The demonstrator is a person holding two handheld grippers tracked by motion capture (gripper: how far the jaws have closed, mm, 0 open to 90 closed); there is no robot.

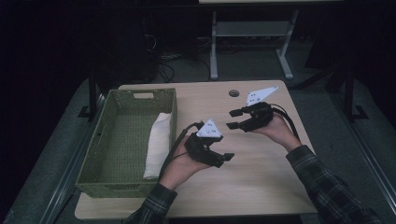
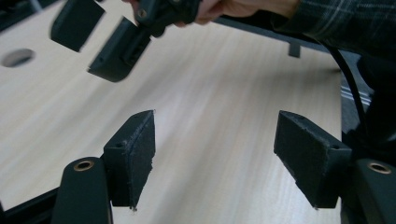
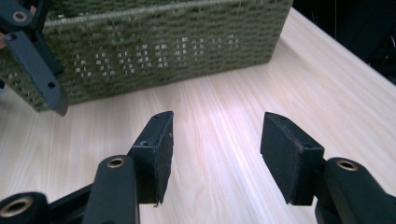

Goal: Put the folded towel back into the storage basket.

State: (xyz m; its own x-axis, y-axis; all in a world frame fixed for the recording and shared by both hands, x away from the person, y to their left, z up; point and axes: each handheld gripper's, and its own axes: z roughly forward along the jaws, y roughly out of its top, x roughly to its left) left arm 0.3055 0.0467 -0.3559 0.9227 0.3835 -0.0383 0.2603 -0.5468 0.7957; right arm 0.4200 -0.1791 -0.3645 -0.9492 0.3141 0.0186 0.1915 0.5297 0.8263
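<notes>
Rolled white cloth (image 1: pixel 157 144) lies in green basket (image 1: pixel 95 154), just left of left gripper (image 1: pixel 225 158); right gripper (image 1: pixel 232 119) well apart. Both jaws gape, empty.

High view above my side, looking forward and down on the table (image 1: pixel 261 186), my left gripper view close over bare tabletop, my right gripper view facing the basket (image 3: pixel 154 51), tabletop shared.

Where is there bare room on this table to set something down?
Bare table: the near right stretch beside the right gripper, and the far strip around the round hole. Crowded: the green basket with the rolled white cloth fills the left; the left gripper hovers mid-table.
</notes>
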